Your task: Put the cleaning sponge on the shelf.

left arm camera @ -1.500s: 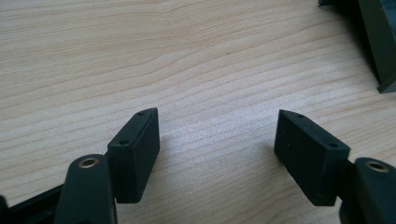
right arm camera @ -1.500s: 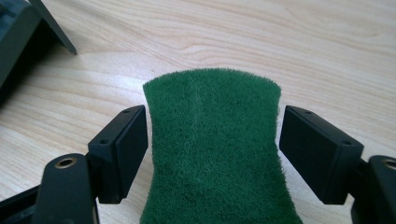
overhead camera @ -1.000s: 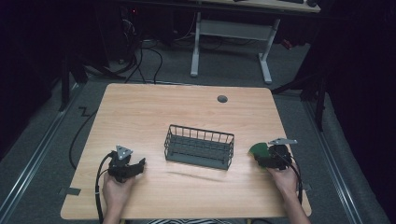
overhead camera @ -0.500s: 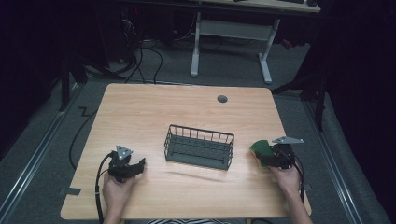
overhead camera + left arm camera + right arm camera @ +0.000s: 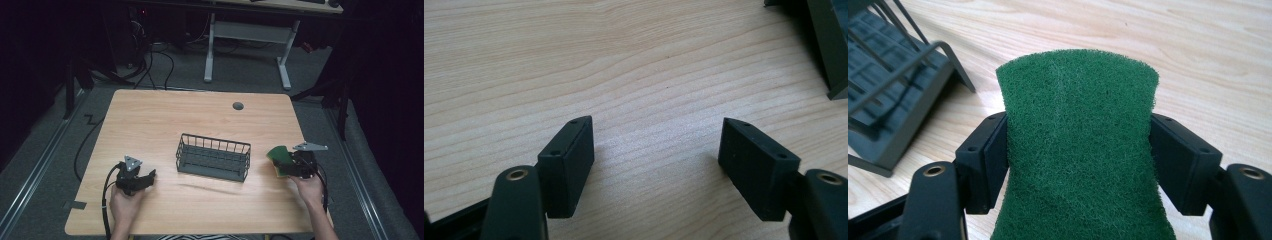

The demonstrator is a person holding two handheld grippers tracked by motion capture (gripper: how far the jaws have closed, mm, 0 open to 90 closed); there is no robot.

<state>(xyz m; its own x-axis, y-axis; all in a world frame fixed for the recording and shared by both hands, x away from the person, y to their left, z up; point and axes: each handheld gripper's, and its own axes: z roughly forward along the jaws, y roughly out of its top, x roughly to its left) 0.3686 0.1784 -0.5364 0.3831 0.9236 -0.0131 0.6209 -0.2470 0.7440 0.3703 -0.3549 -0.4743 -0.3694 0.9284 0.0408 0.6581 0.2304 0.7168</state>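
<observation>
A dark wire basket stands in the middle of the wooden table. To its right, my right gripper is shut on a green scouring sponge with a yellow underside; in the right gripper view the green sponge is squeezed between both jaws and bulges upward, with the basket at the upper left. My left gripper rests low at the front left of the table, open, with bare wood between its jaws.
A round grey cable port sits near the table's far edge. Another desk's white legs and cables lie on the floor beyond. The basket's corner shows at the upper right of the left gripper view.
My right gripper with the sponge has shifted slightly right and toward the near edge. The left gripper has stayed where it was.
</observation>
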